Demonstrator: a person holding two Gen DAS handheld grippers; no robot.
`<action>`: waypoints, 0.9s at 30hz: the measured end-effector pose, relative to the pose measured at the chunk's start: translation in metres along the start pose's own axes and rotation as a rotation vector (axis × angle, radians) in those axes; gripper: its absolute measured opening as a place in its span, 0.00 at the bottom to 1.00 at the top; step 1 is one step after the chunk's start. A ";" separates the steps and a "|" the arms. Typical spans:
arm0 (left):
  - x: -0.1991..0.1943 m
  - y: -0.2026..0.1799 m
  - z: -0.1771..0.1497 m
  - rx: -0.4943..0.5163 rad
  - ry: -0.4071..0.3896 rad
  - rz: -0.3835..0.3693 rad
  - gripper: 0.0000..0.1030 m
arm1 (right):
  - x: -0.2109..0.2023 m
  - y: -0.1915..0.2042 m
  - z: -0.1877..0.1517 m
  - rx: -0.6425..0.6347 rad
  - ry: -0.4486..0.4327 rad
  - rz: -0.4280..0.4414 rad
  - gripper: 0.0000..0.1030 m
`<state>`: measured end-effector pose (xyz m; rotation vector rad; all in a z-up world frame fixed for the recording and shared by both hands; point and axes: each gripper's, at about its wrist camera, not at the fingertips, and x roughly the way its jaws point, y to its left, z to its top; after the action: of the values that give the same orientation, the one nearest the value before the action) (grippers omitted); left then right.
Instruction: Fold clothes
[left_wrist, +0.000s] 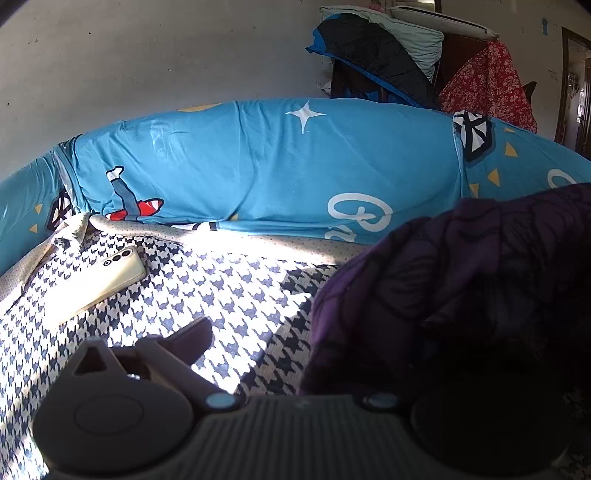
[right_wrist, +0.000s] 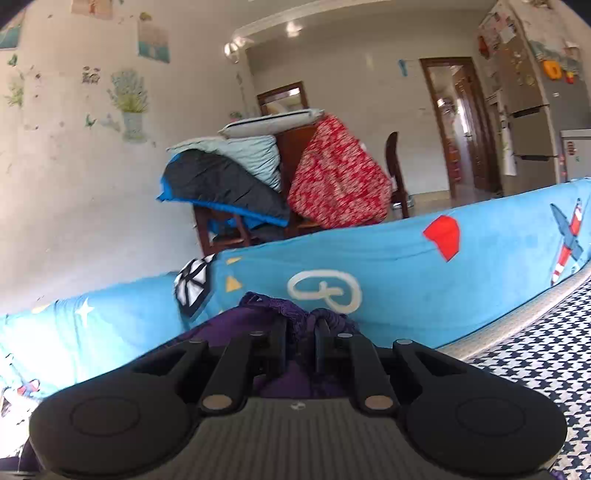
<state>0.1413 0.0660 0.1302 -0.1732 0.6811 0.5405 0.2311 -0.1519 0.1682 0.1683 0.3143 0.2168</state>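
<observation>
Left wrist view is mostly showing the long blue cartoon-print cushion (left_wrist: 266, 166) running along the back of the black-and-white houndstooth bed cover (left_wrist: 229, 291), with sun falling across the weave. Next biggest is the dark purple patterned garment (left_wrist: 461, 288), which is bunching up on the right and covering that whole side of the left gripper (left_wrist: 314, 350). Only one finger (left_wrist: 192, 336) is sticking out over the cover, so honestly I can't tell how its jaws are sitting. A slim cream-coloured smartphone (left_wrist: 107, 277) is lying face down on the cover, well apart from the garment.

Over on the right wrist view, the right gripper (right_wrist: 301, 339) is pinching a gathered fold of that same purple garment (right_wrist: 258, 321) between its nearly closed black fingers (right_wrist: 279, 341), just in front of the blue cushion (right_wrist: 406, 266).
</observation>
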 end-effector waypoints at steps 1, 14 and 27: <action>0.003 0.001 0.002 -0.007 0.011 -0.008 1.00 | 0.003 -0.001 0.002 0.002 -0.008 -0.028 0.15; 0.015 -0.006 -0.002 0.025 0.091 -0.034 1.00 | 0.003 0.002 0.007 -0.118 0.036 -0.152 0.64; 0.012 -0.004 -0.001 0.022 0.093 -0.029 1.00 | -0.061 0.031 -0.008 -0.345 0.092 0.215 0.64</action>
<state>0.1509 0.0671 0.1211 -0.1887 0.7738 0.4994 0.1665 -0.1356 0.1839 -0.1503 0.3459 0.4881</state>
